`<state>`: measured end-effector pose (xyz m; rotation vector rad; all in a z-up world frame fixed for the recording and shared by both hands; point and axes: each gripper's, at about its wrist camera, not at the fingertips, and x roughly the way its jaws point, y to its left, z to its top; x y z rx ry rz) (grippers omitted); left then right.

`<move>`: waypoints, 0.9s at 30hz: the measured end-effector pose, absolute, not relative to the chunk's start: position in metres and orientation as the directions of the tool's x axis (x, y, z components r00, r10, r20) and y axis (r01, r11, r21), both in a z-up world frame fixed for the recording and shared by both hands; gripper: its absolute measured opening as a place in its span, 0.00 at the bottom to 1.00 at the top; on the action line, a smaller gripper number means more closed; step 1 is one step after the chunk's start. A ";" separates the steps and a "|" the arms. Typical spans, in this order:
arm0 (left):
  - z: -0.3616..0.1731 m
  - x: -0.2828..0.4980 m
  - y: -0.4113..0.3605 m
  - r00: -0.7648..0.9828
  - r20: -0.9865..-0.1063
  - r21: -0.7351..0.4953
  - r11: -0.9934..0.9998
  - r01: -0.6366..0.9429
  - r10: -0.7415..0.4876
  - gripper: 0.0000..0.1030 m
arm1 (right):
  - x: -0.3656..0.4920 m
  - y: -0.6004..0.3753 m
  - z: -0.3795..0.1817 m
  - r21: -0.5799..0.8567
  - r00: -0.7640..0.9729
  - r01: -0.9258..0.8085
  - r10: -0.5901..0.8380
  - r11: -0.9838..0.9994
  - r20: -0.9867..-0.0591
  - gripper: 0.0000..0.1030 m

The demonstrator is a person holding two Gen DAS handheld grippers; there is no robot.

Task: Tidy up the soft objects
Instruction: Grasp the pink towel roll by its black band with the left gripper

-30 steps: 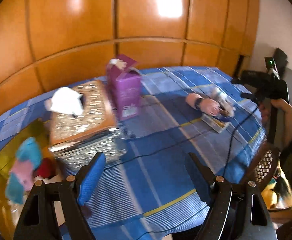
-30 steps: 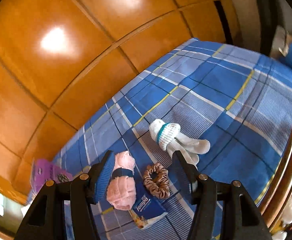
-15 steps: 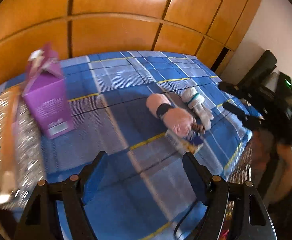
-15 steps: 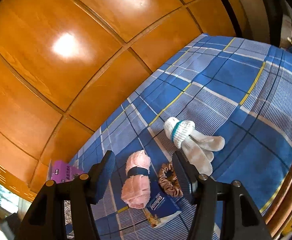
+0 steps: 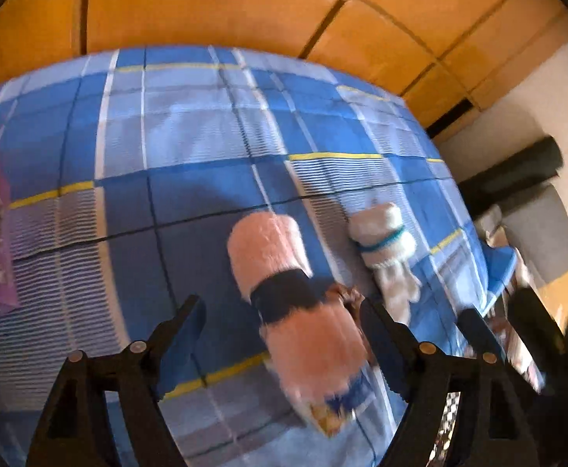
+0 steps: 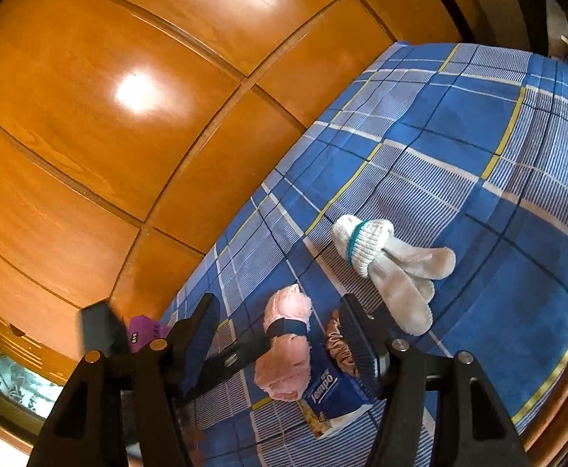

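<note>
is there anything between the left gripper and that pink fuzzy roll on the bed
Nothing visible. The left gripper has open jaws framing the pink fuzzy roll, with only bare blue plaid cover around. The scrunchie and tissue pack touch the roll's side and near end.

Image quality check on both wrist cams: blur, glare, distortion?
Left wrist view: motion-smeared, the pink fuzzy roll and white socks soft-edged. Right wrist view: sharp, Tempo pack lettering legible, bright glare patch on the wood panelling. Both: strong fisheye curvature, dark vignetted corners.
</note>
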<state>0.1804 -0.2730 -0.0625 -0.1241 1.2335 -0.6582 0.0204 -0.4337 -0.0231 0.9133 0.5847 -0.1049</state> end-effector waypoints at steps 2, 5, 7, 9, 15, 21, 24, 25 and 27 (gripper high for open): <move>-0.074 0.192 -0.280 0.149 -0.839 -0.445 0.817 0.367 -0.524 0.79 | 0.021 -0.434 -0.024 0.719 0.840 0.321 0.165 0.617 -0.517 0.63; -0.089 0.201 -0.288 0.102 -0.845 -0.460 0.812 0.358 -0.524 0.55 | 0.023 -0.433 -0.024 0.712 0.835 0.324 0.166 0.623 -0.525 0.63; -0.090 0.201 -0.286 0.093 -0.829 -0.486 0.794 0.367 -0.551 0.42 | 0.025 -0.431 -0.023 0.705 0.831 0.322 0.168 0.633 -0.530 0.63; -0.087 0.199 -0.278 0.106 -0.813 -0.500 0.780 0.377 -0.573 0.40 | 0.026 -0.429 -0.023 0.693 0.824 0.329 0.163 0.641 -0.542 0.63; -0.069 0.189 -0.231 0.187 -0.819 -0.439 0.803 0.403 -0.542 0.40 | 0.043 -0.426 -0.035 0.637 0.733 0.401 0.187 0.658 -0.654 0.63; -0.069 0.156 -0.186 0.232 -0.869 -0.286 0.826 0.485 -0.437 0.40 | 0.077 -0.427 -0.058 0.506 0.530 0.515 0.207 0.692 -0.822 0.63; -0.079 0.136 -0.166 0.247 -0.884 -0.233 0.834 0.500 -0.396 0.40 | 0.091 -0.425 -0.068 0.440 0.443 0.536 0.204 0.721 -0.873 0.62; -0.081 0.132 -0.164 0.255 -0.885 -0.223 0.835 0.503 -0.390 0.41 | 0.096 -0.425 -0.071 0.417 0.422 0.547 0.192 0.725 -0.886 0.62; -0.085 0.122 -0.159 0.281 -0.876 -0.209 0.835 0.510 -0.391 0.41 | 0.106 -0.425 -0.079 0.362 0.374 0.571 0.159 0.737 -0.914 0.62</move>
